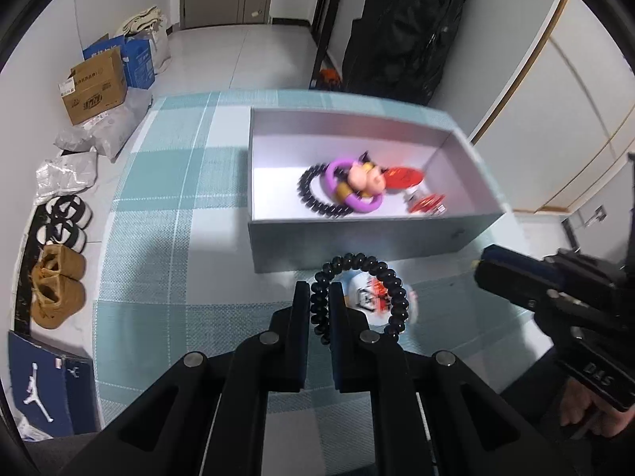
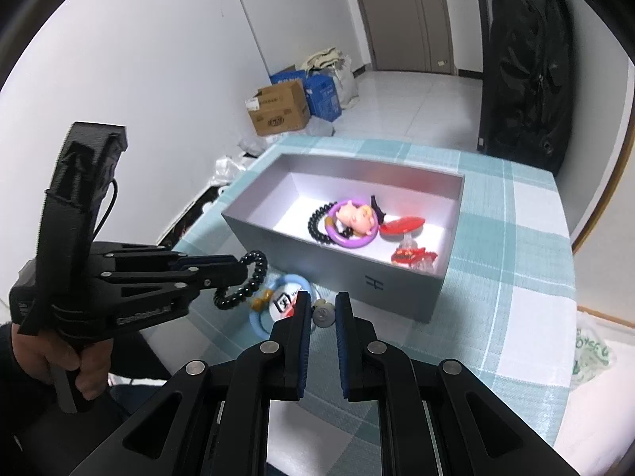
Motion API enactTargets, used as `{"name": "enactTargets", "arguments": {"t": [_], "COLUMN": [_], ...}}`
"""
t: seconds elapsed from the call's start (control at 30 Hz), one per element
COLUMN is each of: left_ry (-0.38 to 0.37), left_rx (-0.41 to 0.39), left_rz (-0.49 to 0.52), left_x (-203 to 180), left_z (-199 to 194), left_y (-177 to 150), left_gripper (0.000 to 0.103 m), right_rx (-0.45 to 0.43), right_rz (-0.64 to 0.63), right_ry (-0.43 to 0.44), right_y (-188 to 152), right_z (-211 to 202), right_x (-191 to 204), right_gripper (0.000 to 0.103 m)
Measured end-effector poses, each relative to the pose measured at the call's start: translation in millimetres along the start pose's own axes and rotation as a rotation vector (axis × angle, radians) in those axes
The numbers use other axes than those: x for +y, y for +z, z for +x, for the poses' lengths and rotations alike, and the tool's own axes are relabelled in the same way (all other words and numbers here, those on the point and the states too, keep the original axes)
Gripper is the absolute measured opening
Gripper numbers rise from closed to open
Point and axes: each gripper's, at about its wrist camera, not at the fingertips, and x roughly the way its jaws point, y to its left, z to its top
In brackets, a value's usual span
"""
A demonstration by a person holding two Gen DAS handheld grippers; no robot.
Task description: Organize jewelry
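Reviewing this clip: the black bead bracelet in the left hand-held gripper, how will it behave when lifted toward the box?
The black bead bracelet will probably hang as a loose loop: the left hand-held gripper pinches only one side, and the rest droops free in the right wrist view. Its glossy round beads may slip or swivel in the pinch. It looks light, so it should clear the grey box wall easily.

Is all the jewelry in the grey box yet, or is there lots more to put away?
Partly done. The open grey box already holds a black bead bracelet, a purple ring with a pink charm and red pieces. The left gripper is shut on a second black bead bracelet. A light-blue ring with a printed charm waits on the checked tablecloth.
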Motion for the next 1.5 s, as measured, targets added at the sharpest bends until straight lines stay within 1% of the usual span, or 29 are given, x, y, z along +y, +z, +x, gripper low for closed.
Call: {"name": "enactTargets", "arguments": {"t": [0.13,0.3,0.43,0.57,0.67,0.83,1.07,1.17,1.23,1.5], "left_ry": [-0.057,-0.114,-0.14,-0.146,-0.127,-0.124,-0.128,-0.117,-0.122,-0.103], "left_rx": [-0.053,-0.093,-0.127,-0.138,-0.134,-0.111,-0.067,-0.054,-0.044,-0.031], "left_rz": [-0.029,-0.067,-0.082,-0.098,-0.093,-0.096,-0.134,-0.119,-0.116,-0.11], "left_x": [1,3,5,9,9,11,19,14,12,11], "left_z": [-14,-13,-13,-11,-8,1,18,24,27,33], "left_y": [8,25,40,51,57,64,73,76,77,79], "left_gripper": [0.005,0.005,0.005,0.005,0.005,0.005,0.005,0.005,0.005,0.005], "right_rx": [-0.041,-0.088,-0.109,-0.115,-0.114,-0.103,-0.083,-0.077,-0.072,-0.053], "right_rz": [0.018,0.05,0.074,0.106,0.122,0.15,0.214,0.239,0.252,0.285], "right_ry": [0.018,0.048,0.07,0.095,0.112,0.138,0.167,0.178,0.183,0.207], "right_y": [7,21,33,46,53,62,67,69,69,69], "right_z": [-9,-18,-17,-10,-3,10,26,31,33,40], "right_x": [-2,-7,-13,-20,-26,-36,-54,-61,-64,-71], "right_gripper": [0.011,0.011,0.011,0.011,0.011,0.011,0.011,0.011,0.011,0.011]}}
